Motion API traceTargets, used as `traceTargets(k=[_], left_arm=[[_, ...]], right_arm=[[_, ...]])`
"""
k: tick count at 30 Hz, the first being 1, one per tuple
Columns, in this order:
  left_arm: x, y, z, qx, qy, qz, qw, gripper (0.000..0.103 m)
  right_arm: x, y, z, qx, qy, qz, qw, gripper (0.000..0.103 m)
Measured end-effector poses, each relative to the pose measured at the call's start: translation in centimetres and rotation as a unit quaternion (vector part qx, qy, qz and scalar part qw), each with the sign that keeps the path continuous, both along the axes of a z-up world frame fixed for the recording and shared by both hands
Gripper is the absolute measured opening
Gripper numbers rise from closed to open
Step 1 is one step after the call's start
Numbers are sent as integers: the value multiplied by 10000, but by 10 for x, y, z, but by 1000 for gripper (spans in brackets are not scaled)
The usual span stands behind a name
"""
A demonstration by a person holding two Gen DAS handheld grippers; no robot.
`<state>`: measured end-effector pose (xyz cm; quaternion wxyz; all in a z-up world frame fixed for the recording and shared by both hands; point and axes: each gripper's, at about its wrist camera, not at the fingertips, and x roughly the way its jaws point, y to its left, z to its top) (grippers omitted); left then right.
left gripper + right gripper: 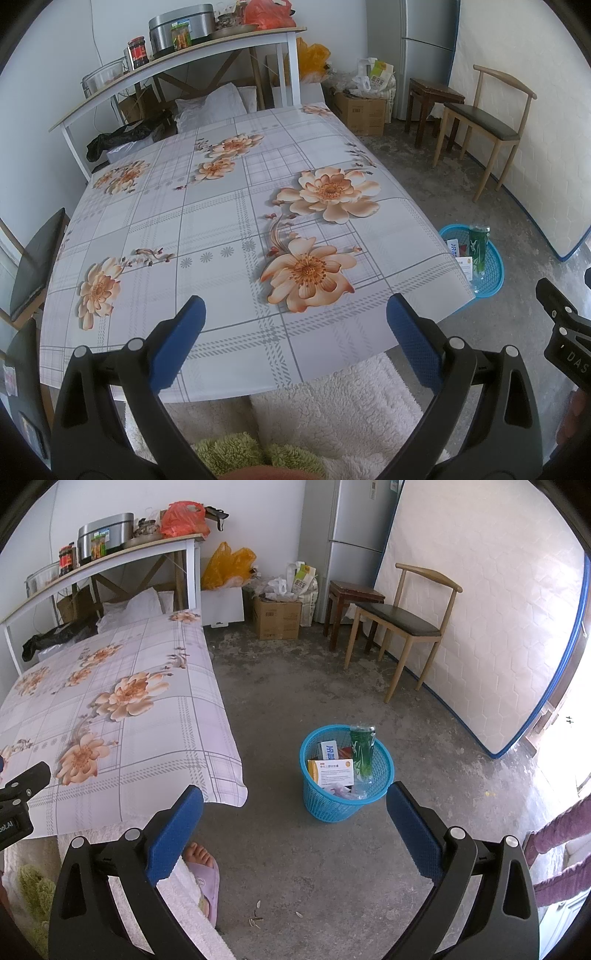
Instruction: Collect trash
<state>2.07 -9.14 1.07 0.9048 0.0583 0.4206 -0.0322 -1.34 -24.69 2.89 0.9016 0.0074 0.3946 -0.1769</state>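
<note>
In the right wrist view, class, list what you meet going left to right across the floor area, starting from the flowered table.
Flowered table → blue basket holding boxes and a green bottle → wooden chair → mattress leaning against the wall.

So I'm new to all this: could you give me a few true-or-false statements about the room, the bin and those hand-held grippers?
1. The blue bin stands on the floor beside the table. True.
2. The bin is empty. False: it holds boxes and a green bottle.
3. The left hand-held gripper is open and holds nothing. True.
4. The right hand-held gripper is shut on a bottle. False: it is open and holds nothing.
5. Trash lies on the tablecloth. False: none shows there.
</note>
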Motion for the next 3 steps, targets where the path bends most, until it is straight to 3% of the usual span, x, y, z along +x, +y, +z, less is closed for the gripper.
traceTargets(k=[3], left_arm=[[0,0,-1,-4,25,-10,10000,94]], right_arm=[[0,0,-1,7,-2,0,10000,97]])
